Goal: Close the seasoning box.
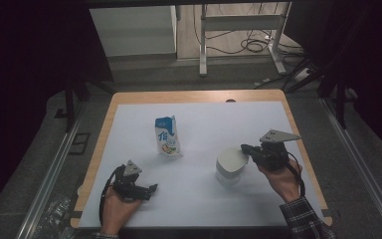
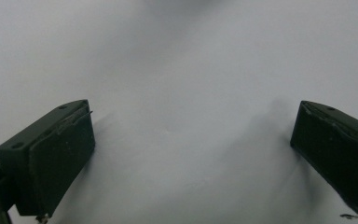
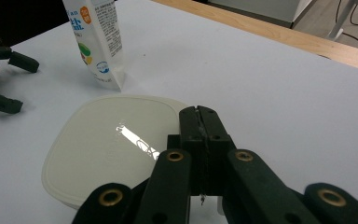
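One carton [image 1: 168, 136] stands upright on the worktop [image 1: 199, 97], white with a blue top. In the high view its front carries a large blue character and a small picture of fruit. In the right gripper view its side shows an orange round mark, green and yellow dots, a blue round seal low down and a block of fine print too small to read.

One tub [image 1: 230, 166] stands on the white sheet [image 1: 258, 124] that covers the worktop. It is cream-white with a flat, glossy lid with rounded corners, and no writing can be seen on it; a bright glare lies on the lid [image 3: 116, 144].

The right hand-held gripper [image 1: 245, 148] has its jaws pressed together, with nothing visible between them. Its tips sit over the near edge of the lid, at the tub's right side in the high view; whether they touch the lid cannot be told. The carton stands beyond the tub, well past these tips.

The left hand-held gripper [image 1: 152, 188] rests low over the sheet with its jaws spread wide and only bare sheet between them. The carton is ahead of it and apart; the tub is off to its right, well apart
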Available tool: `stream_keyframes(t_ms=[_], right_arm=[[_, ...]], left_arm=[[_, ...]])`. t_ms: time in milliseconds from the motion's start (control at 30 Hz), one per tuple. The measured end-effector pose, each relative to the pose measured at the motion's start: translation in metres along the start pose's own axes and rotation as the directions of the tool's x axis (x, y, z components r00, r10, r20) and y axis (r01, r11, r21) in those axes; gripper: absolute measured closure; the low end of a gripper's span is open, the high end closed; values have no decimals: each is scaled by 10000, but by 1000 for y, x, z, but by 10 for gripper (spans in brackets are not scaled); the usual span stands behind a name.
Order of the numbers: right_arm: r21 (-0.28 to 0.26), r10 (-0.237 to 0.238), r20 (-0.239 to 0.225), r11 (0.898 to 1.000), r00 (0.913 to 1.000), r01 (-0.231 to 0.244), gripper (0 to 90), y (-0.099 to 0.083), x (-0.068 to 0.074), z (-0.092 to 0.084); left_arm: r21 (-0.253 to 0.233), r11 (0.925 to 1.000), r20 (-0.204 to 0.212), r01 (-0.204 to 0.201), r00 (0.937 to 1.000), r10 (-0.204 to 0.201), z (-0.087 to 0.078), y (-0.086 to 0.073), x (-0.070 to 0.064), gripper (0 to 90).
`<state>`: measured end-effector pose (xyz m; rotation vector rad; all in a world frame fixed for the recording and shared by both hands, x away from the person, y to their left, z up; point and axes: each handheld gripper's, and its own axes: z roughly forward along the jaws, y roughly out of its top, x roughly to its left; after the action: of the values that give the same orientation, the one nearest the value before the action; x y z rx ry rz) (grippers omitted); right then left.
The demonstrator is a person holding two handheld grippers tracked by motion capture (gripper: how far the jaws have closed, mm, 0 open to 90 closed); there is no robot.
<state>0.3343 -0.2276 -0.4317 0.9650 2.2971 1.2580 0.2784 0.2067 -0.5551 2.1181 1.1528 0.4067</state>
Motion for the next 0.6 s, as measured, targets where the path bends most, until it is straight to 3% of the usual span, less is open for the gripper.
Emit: stream_keyframes(t_ms=[600], right_arm=[[40, -310, 264, 9995, 9992, 309, 895, -1, 1, 0]], left_arm=[[18, 10000, 17, -19, 10000, 19, 0, 0, 0, 0]])
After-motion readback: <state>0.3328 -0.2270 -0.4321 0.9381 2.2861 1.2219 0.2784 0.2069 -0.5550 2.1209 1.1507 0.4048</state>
